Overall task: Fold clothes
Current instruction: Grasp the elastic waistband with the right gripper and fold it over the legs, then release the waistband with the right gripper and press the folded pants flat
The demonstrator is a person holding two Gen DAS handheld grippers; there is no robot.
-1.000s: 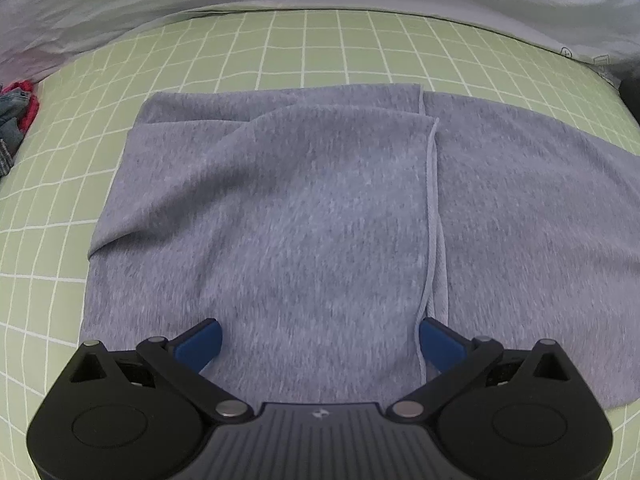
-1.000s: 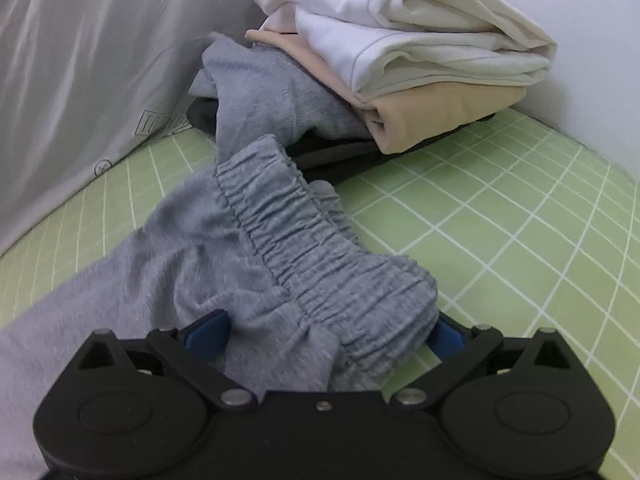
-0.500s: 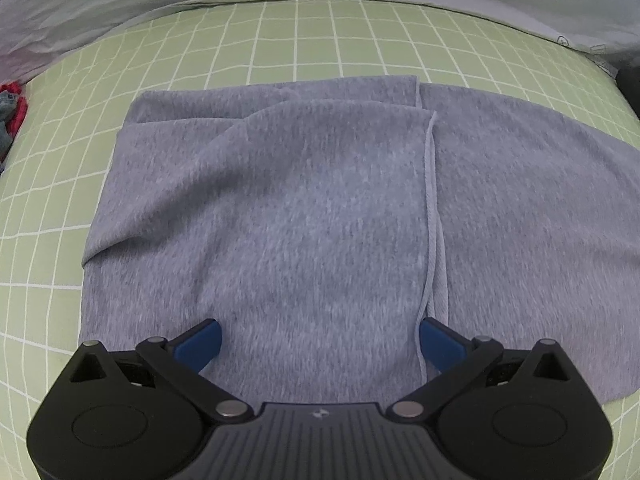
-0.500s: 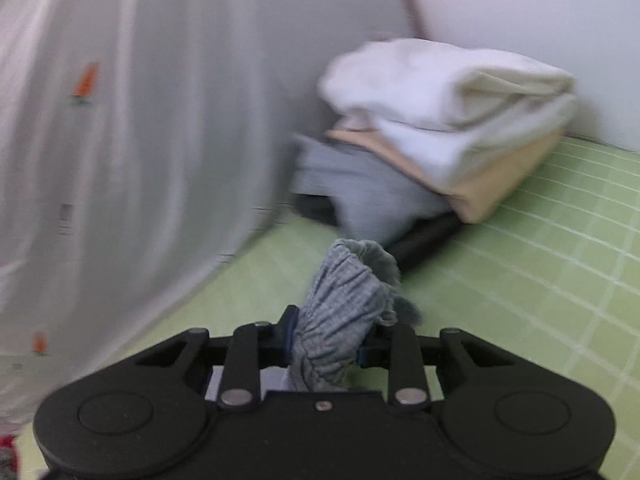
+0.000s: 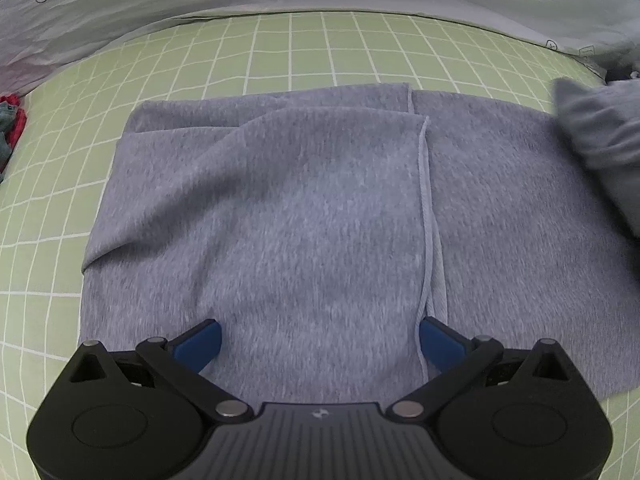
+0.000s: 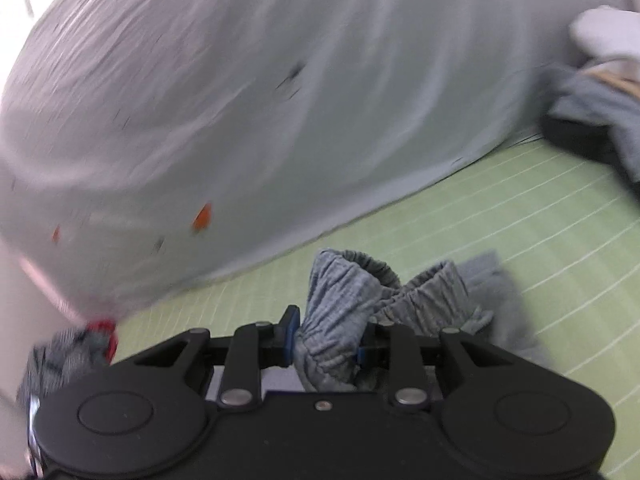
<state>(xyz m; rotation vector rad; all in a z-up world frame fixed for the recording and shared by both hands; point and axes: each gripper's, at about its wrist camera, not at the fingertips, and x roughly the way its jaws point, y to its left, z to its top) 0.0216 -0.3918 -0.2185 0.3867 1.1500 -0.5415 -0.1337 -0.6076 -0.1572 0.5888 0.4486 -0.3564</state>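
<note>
Grey sweatpants (image 5: 312, 216) lie partly folded on the green checked sheet (image 5: 304, 48), one layer doubled over along a seam. My left gripper (image 5: 320, 338) hovers open over the near edge of the cloth, its blue pads wide apart with nothing between them. In the right wrist view my right gripper (image 6: 326, 338) is shut on the bunched elastic waistband (image 6: 348, 292) of the sweatpants, lifted above the sheet. That raised waistband end shows as a blurred grey fold (image 5: 600, 140) at the right of the left wrist view.
A pale quilt (image 6: 240, 100) with small orange prints runs along the back of the bed. A stack of folded clothes (image 6: 600, 60) sits at the far right. Red and denim garments (image 5: 10, 120) lie at the left edge.
My right gripper shut on the waistband, lifted it and swung left, away from the folded stack. The lifted end now enters the left wrist view. The left gripper stayed open over the cloth.
</note>
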